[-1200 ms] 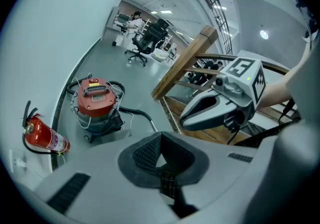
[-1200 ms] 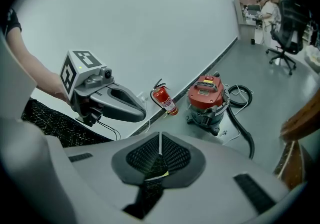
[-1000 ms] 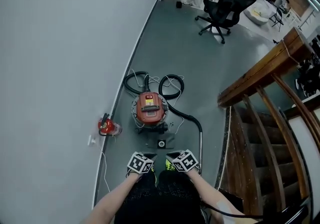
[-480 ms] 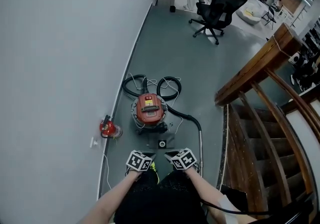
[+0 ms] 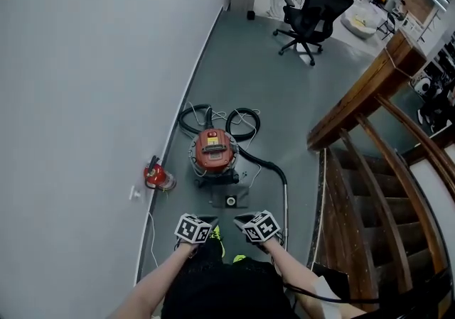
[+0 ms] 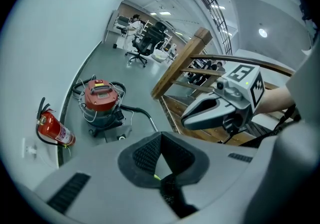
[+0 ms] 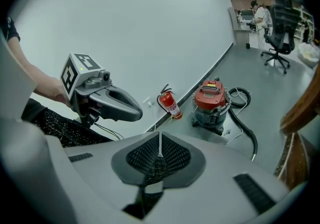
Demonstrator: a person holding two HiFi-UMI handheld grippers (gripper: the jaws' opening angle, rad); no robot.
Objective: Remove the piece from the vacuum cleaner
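Grey floor [image 5: 234, 76], white wall [image 5: 92, 62] along the frame's left.
- Lower left: red fire extinguisher [image 5: 158, 177] against the wall.
- Centre: vacuum cleaner [image 5: 213, 152], red top, upright; black hose [image 5: 269, 165] runs off to its right.
- Bottom centre: my left gripper [image 6: 161, 135], jaws together and empty. My right gripper [image 7: 160, 140] is beside it, likewise closed on nothing. I see both well apart from the vacuum cleaner.
- Right: wooden staircase [image 5: 370, 190].
- Upper right: black office chair [image 5: 309, 15].

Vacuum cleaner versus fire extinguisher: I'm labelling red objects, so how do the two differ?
The vacuum cleaner is a squat, wide drum; the fire extinguisher is a slimmer cylinder. The vacuum cleaner stands out from the wall; the fire extinguisher sits at its base. A long black hose trails from the vacuum cleaner, not the fire extinguisher. Both are red.
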